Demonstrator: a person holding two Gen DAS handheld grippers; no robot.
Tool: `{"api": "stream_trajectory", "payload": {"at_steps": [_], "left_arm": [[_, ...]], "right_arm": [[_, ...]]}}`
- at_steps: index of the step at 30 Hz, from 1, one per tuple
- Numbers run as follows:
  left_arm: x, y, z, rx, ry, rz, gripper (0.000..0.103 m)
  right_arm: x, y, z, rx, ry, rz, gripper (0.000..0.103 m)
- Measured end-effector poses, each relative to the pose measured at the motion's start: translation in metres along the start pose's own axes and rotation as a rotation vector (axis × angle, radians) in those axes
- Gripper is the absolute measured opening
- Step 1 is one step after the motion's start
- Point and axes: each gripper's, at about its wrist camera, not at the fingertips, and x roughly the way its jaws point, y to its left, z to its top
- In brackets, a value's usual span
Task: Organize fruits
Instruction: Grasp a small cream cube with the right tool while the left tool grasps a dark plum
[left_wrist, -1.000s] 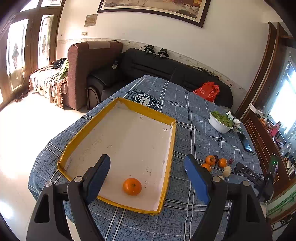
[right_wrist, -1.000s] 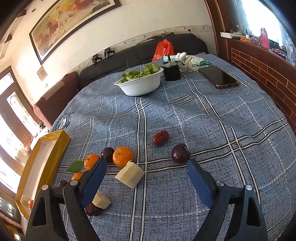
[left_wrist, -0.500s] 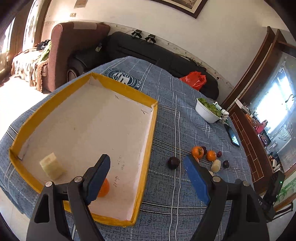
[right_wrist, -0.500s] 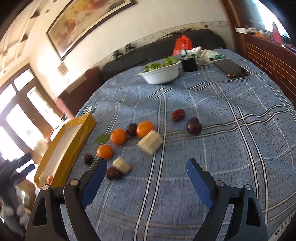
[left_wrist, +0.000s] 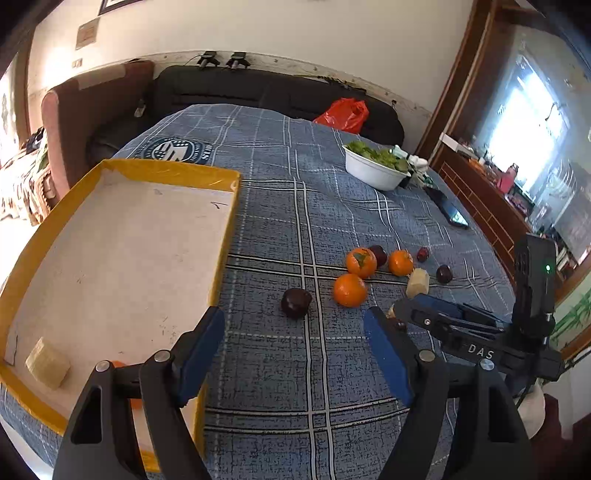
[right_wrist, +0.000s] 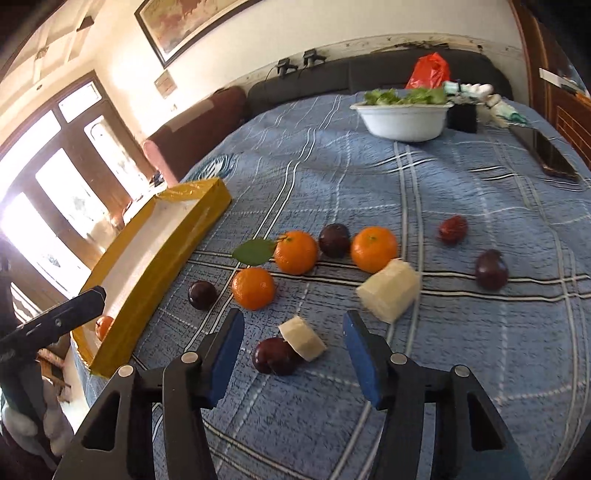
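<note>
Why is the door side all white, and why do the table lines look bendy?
Right wrist view: sunlight through the glass doors washes that corner out. Both views: the fisheye lens curves the tablecloth stripes and darkens the corners. Left wrist view: the window glares too.

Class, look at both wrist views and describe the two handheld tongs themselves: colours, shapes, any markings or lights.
Both tongs are black, with two angular arms, silver round rivets and flat blue pads on the inner faces. The left tongs and right tongs look alike. Seen from the left view, the right tongs carry white "DAS" lettering and a black box with a small green light. No sleeve is clearly visible.
</note>
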Motion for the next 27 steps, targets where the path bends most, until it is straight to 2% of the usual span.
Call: {"api": "stream_trajectory", "payload": {"at_steps": [2,3,4,7,13,16,18,20,27], "left_arm": [[0.015,-0.011,0.003,0.051,0.029,0.02,0.071],[0.02,-0.014,0.003,0.064,0.042,0.018,0.069],[0.026,-0.018,0.005,0.076,0.056,0.015,0.066],[0.044,-0.023,0.008,0.111,0.078,0.046,0.058],[0.082,-0.019,0.009,0.109,0.145,0.07,0.044],[0.093,-0.018,0.006,0.108,0.167,0.071,0.042],[0.096,-0.02,0.003,0.126,0.163,0.081,0.037],[0.098,-0.022,0.003,0.134,0.161,0.095,0.027],[0.083,-0.016,0.002,0.063,0.126,0.056,0.027]], "right_arm": [[0.01,-0.001,0.001,0.002,0.021,0.004,0.046],[0.014,-0.003,0.0,0.011,0.032,0.013,0.031],[0.016,-0.005,0.0,0.024,0.035,0.016,0.026],[0.013,-0.016,-0.001,0.066,0.009,0.038,0.021],[0.008,-0.027,-0.001,0.103,-0.012,0.056,0.02],[0.005,-0.027,-0.001,0.105,-0.019,0.073,0.02],[0.004,-0.027,-0.002,0.106,-0.02,0.083,0.02],[0.003,-0.029,-0.003,0.114,-0.021,0.091,0.02],[0.002,-0.05,0.0,0.231,-0.028,0.185,0.02]]}}
